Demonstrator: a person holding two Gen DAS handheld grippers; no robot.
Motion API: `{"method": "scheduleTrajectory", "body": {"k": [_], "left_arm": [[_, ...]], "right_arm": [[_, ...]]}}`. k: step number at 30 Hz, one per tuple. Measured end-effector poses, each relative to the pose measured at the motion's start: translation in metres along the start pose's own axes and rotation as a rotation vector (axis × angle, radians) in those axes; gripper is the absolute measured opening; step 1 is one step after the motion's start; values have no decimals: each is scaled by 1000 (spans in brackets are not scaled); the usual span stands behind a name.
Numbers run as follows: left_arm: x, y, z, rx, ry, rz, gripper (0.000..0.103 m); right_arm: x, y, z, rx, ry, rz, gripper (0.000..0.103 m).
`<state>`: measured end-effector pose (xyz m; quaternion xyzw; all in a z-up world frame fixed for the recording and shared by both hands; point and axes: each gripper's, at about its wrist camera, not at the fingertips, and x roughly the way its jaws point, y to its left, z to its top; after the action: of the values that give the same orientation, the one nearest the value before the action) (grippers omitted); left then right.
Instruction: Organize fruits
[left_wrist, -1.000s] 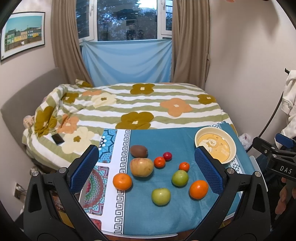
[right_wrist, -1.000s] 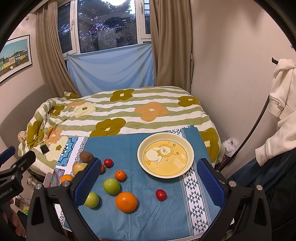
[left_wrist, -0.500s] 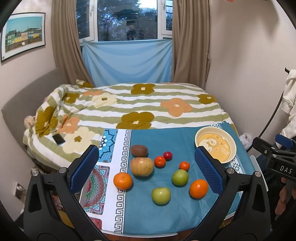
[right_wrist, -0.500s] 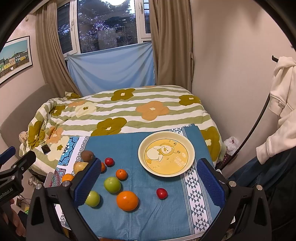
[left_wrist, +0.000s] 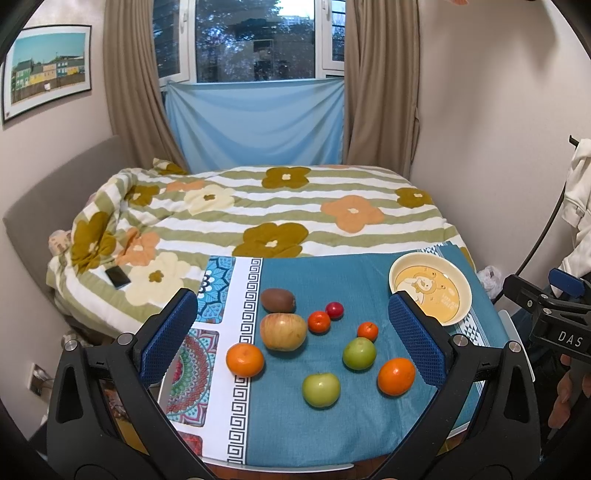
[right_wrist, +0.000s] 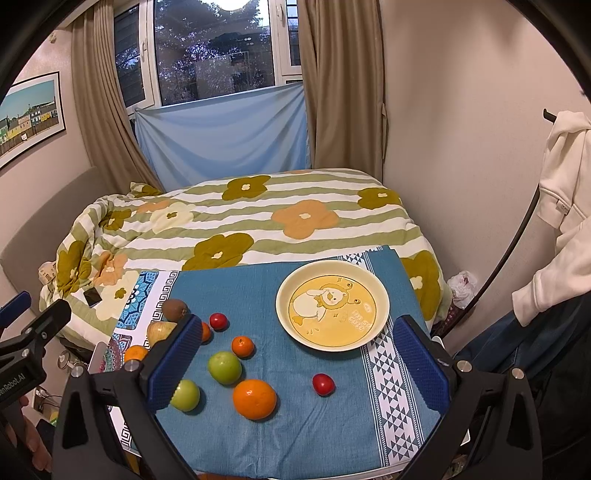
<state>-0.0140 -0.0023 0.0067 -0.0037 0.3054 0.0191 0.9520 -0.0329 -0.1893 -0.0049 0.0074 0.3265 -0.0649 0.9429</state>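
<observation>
Fruit lies loose on a blue cloth (left_wrist: 354, 280) (right_wrist: 332, 424): a kiwi (left_wrist: 277, 300), a large apple (left_wrist: 283, 331), two oranges (left_wrist: 245, 359) (left_wrist: 396, 376), two green apples (left_wrist: 320, 389) (left_wrist: 359, 353), small tangerines (left_wrist: 319, 321) (left_wrist: 368, 331) and a red plum (left_wrist: 334, 309). A yellow plate (left_wrist: 458, 273) (right_wrist: 284, 295) with a duck picture sits at the right, with nothing in it. Another red fruit (right_wrist: 323, 384) lies near the plate. My left gripper (left_wrist: 291, 343) is open above the fruit. My right gripper (right_wrist: 297, 363) is open too, holding nothing.
The cloth covers a small table at the foot of a bed with a flowered duvet (left_wrist: 280, 206). A phone (left_wrist: 117, 277) lies on the duvet at left. White clothing (right_wrist: 561, 184) hangs at the right by the wall. A person's hand (left_wrist: 565, 391) holds the right gripper's handle.
Both views have shifted very slightly; the fruit and plate have not moved and both grippers stay open.
</observation>
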Motion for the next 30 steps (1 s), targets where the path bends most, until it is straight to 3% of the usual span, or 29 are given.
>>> {"method": "scheduleTrajectory", "body": {"k": [20, 26, 30], "left_arm": [[-5, -1, -1, -2, 4, 13, 103], [-10, -2, -6, -11, 13, 54, 103], [-9, -2, -14, -16, 43, 108, 103]], "right_arm": [[0, 0, -3, -4, 5, 9, 103], [-8, 13, -12, -16, 22, 51, 103], [-3, 17, -19, -15, 68, 127, 103]]}}
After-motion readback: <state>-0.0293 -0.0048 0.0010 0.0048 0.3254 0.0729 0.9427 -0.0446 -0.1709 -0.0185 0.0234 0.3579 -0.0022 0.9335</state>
